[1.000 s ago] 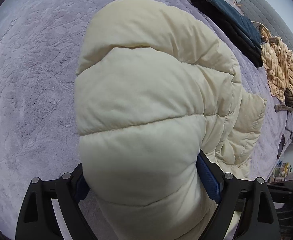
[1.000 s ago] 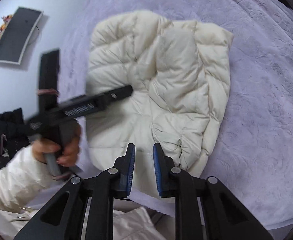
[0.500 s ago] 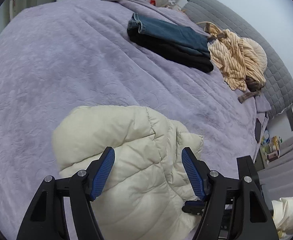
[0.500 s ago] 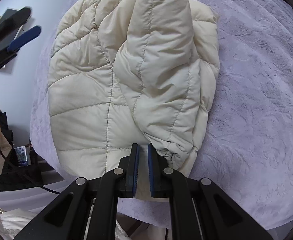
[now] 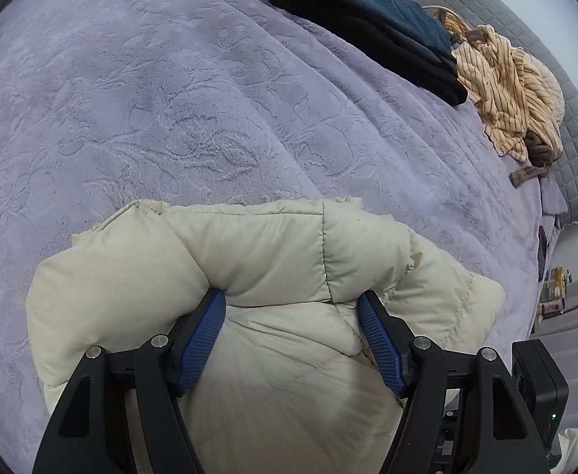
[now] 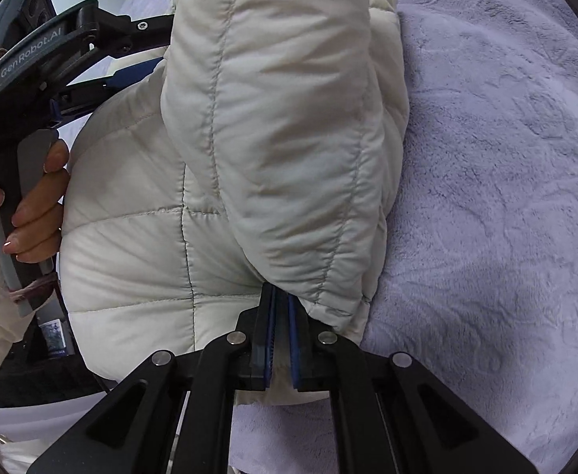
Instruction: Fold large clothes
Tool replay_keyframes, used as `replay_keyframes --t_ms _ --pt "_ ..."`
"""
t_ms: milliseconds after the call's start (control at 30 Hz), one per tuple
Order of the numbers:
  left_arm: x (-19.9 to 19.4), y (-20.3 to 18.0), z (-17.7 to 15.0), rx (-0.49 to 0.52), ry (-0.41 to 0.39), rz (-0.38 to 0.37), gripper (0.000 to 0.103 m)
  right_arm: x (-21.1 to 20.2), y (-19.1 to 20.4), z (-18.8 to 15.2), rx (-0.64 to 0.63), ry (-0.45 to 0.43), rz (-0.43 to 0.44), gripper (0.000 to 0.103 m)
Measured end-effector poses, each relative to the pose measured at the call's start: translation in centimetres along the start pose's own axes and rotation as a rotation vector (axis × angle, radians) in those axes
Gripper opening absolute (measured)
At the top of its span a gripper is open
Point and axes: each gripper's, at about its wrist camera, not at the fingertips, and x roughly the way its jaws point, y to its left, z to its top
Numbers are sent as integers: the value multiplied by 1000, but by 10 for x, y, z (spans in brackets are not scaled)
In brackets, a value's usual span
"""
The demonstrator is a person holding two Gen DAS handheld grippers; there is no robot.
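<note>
Between the wide-spread left gripper (image 5: 291, 339) sits the cream puffer jacket (image 5: 257, 276); the right gripper (image 6: 282, 339) apparently pinches its fold.

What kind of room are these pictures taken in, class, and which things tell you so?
Most likely a bedroom. A purple bedspread covers a wide bed, a grey quilted headboard stands at its far end, and folded clothes lie beside a cream puffer jacket.

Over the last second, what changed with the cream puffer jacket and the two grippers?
The right gripper closed in and shut on the cream puffer jacket near its edge. The left gripper, wrapped around a bulky fold a second ago, now stands open around another fold. The folded jeans and striped shirt stayed on the purple bedspread.
</note>
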Motion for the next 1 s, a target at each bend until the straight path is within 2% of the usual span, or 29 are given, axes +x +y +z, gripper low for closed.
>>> replay_keyframes --t_ms 633,933,1000 --pt "1 -2 -4 5 -9 31 72 -3 -13 5 11 9 23 4" --pt "-36 -10 -8 -41 -35 100 72 -15 -8 15 26 29 10 5" --pt "-50 -12 -14 -43 -44 127 72 -20 -5 17 33 34 12 9"
